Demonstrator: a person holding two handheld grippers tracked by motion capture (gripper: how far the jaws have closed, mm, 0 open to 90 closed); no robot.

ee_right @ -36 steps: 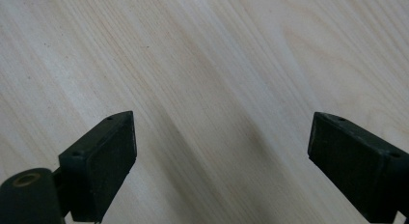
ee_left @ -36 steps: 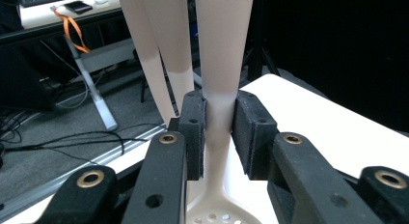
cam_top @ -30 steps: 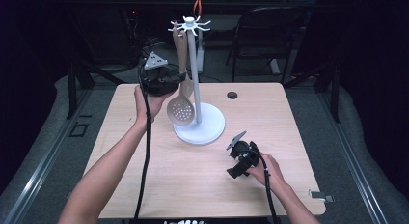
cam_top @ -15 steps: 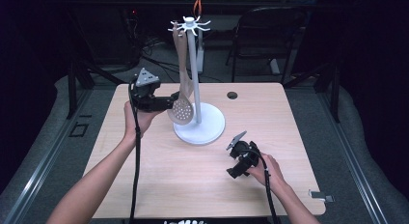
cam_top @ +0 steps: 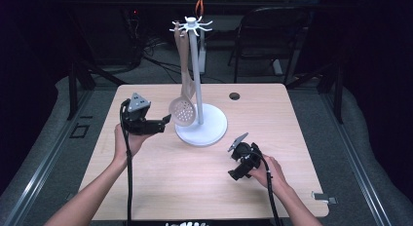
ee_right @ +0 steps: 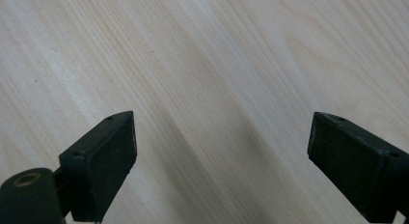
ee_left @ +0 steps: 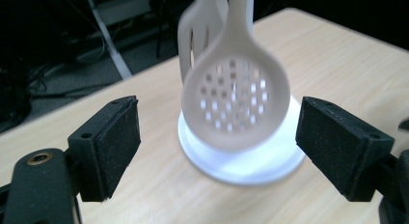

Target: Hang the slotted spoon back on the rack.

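Left gripper, seen from the high view, is held level in the left hand just beside the beige slotted plastic spoon, its jaws apart and having just been opening with nothing between them. That spoon hangs by its long handle from the white hooked utensil stand on the pale wooden table; a second beige utensil behind it is mostly hidden by the pole, so its shape is hard to tell there. Two forearms come in from below, and the right hand rests low on the table, its right gripper tilted toward the stand's base. From the left gripper view, two black pads stand spread on either side of the blurred spoon bowl, not touching it, with a beige slotted turner cut off by the top edge behind. From the right gripper view, the jaws are wide apart over bare wood grain, nothing between them.
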